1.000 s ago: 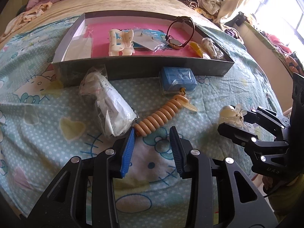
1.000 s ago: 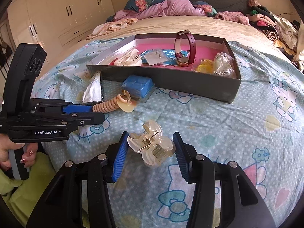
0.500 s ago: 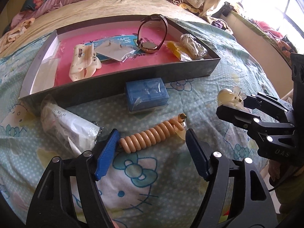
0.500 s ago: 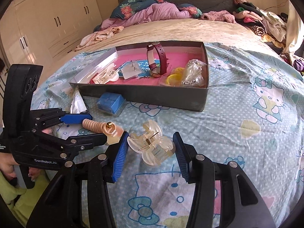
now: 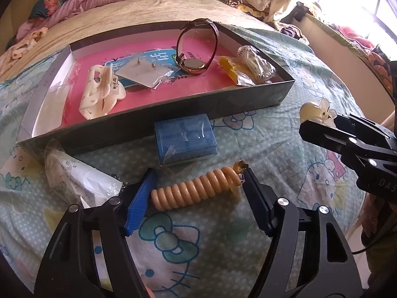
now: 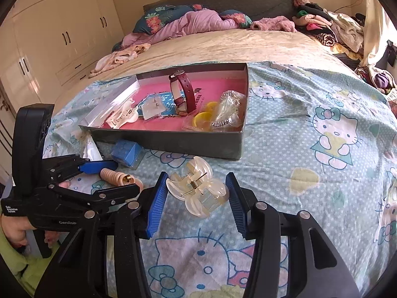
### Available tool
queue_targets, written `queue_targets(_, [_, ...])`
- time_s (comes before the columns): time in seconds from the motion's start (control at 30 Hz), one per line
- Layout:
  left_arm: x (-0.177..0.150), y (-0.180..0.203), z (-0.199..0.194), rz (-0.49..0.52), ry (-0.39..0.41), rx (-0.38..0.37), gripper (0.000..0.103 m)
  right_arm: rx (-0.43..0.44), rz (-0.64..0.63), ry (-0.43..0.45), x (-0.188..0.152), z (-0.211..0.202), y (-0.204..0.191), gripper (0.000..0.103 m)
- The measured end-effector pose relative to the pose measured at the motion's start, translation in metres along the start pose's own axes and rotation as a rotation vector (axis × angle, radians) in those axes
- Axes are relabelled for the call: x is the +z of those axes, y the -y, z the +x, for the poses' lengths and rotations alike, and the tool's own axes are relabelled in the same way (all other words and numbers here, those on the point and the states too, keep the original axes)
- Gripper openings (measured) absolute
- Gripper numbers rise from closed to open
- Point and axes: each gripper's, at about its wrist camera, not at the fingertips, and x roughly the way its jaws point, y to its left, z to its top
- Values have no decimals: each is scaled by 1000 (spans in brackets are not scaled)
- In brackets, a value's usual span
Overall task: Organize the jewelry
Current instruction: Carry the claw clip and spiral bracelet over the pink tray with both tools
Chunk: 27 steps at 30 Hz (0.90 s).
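Observation:
A grey box [image 5: 173, 121] with a pink floor lies on the bed; it holds a white hair claw [image 5: 100, 92], a watch [image 5: 196, 47], an earring card and bagged pieces. My left gripper [image 5: 196, 188] is open, its fingers on either side of an orange coil bracelet [image 5: 198, 190] lying on the sheet. My right gripper [image 6: 196, 193] is open around a clear hair claw [image 6: 196, 191], which also shows in the left wrist view [image 5: 315, 111]. The box [image 6: 173, 141] shows in the right wrist view too.
A small blue case [image 5: 184, 139] sits just before the box wall. A crumpled plastic bag [image 5: 77, 178] lies left of the bracelet. Clothes are piled at the head of the bed [image 6: 198, 22]. A wardrobe [image 6: 49, 37] stands at left.
My left gripper has opened wider and swung right, so the coil bracelet now lies between its fingers. The right gripper has stayed around the clear claw while turning left.

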Motion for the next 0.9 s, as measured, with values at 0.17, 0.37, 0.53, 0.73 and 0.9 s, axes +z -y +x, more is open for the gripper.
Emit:
queue_targets(0.17, [2, -2, -22, -22, 44, -55, 62, 4, -6, 28, 10, -6, -1, 46])
queue_targets(0.37, [16, -18, -58, -54, 127, -58, 62, 12, -20, 63, 26, -10, -7, 46])
queue_targets(0.53, [27, -40, -72, -76, 171, -12, 62, 21, -36, 80, 35, -9, -13, 46])
queue_targets(0.73, [40, -66, -79, -120, 198, 27, 63, 34, -54, 95, 46, -7, -21, 46])
queue_targets(0.9, [48, -85, -81, -148, 212, 60, 63, 45, -75, 108, 57, -3, -26, 46])
